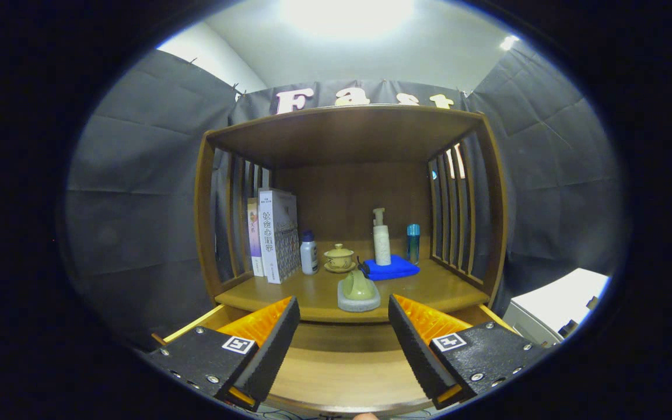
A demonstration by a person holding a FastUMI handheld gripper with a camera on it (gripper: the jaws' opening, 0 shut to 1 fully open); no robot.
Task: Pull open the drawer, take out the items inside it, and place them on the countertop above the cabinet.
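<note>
My gripper (345,326) is open, its two fingers spread wide with nothing between them. Below and between the fingers lies the pulled-out wooden drawer (336,373), its bare bottom showing. Just beyond the fingertips is the countertop (429,289) of the cabinet. Near the countertop's front edge rests a small green object on a grey base (358,291), just ahead of the gap between the fingers. Farther back lie a folded blue cloth (393,269), a yellow-green lidded cup on a saucer (339,258), a white pump bottle (381,238), a small white bottle (309,252) and a blue tube (413,243).
Upright books (275,234) stand at the back left of the countertop. Slatted wooden sides (458,216) and a top shelf (342,131) enclose it. A white box-like object (557,306) sits to the right of the cabinet.
</note>
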